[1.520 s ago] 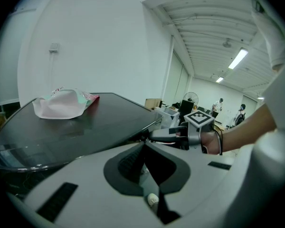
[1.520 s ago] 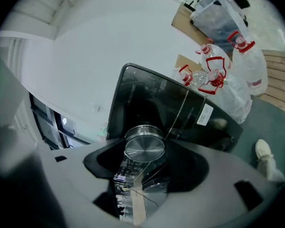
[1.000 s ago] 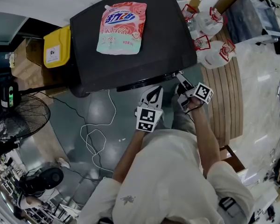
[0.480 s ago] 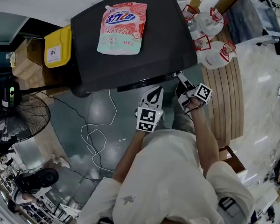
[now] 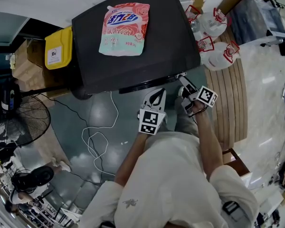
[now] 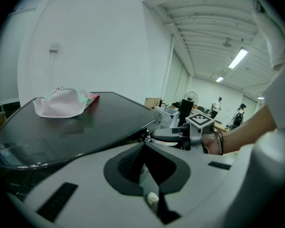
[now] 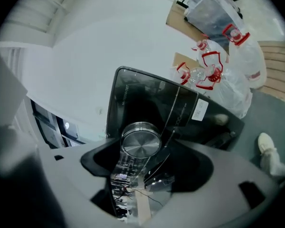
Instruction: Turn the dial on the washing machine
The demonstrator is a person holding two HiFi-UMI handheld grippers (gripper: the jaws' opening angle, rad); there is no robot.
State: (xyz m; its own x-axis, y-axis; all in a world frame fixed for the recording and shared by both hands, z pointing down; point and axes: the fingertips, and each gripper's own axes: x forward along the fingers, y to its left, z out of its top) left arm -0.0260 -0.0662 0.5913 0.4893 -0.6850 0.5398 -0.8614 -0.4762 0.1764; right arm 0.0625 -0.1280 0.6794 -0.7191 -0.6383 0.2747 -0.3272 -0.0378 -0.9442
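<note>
Right gripper view: the dial is seen on the dark front panel of the washing machine.
Round, silvery and flat-faced, it is judged rigid and slippery, best pinched across its rim. The right gripper, just opened, is spread around it without pressing on it; the left gripper is kept closed, empty.

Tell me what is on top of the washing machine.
One pink-and-green pouch lies flat on the dark top of the washing machine. The surface beneath it is covered.
</note>
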